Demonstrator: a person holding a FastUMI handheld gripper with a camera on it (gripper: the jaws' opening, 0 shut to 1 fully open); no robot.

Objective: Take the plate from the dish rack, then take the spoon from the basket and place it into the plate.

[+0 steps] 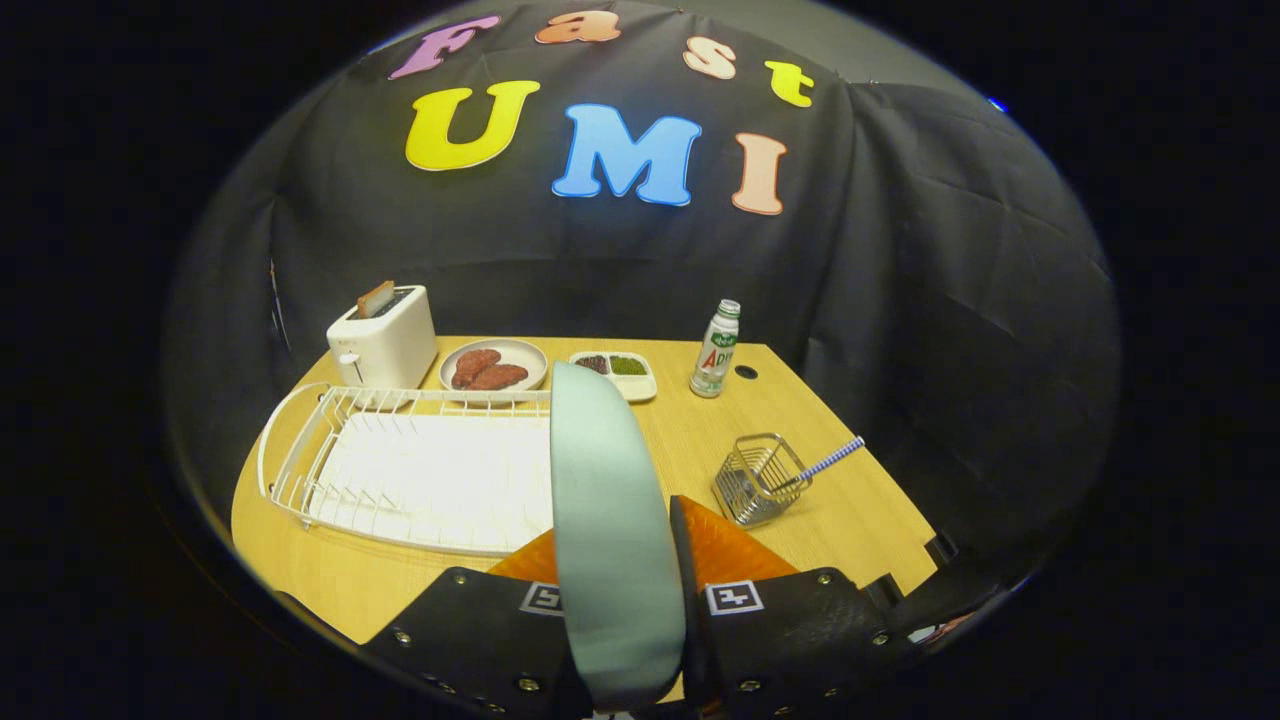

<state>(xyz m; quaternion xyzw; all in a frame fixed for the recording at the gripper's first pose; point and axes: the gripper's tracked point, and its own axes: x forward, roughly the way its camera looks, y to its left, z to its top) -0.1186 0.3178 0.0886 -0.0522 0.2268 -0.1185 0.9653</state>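
The hand-held gripper [625,560] pinches one plate [610,520] upright, edge-on, above the bench [860,500], beside one empty dish rack [410,470]. One spoon [825,465] stands in one wire basket [760,478] nearby.

Counted on the table [860,500]:
- 1 gripper [618,560], 2 fingers, both pressed on the plate.
- 1 plate [610,500], pale green, held on edge between the fingers.
- 1 rack [400,465], white wire; nothing is seen in it.
- 1 basket [760,478], wire.
- 1 spoon [828,462], seen by its striped handle, standing in the basket.
- 1 toaster [385,342], white; 1 slice [376,298] is counted in its slot.
- 1 dish [494,365], round, with 2 reddish-brown pieces on it.
- 1 tray [616,372], small, split into compartments; 2 fillings are made out, 1 dark and 1 green.
- 1 bottle [716,350], upright.
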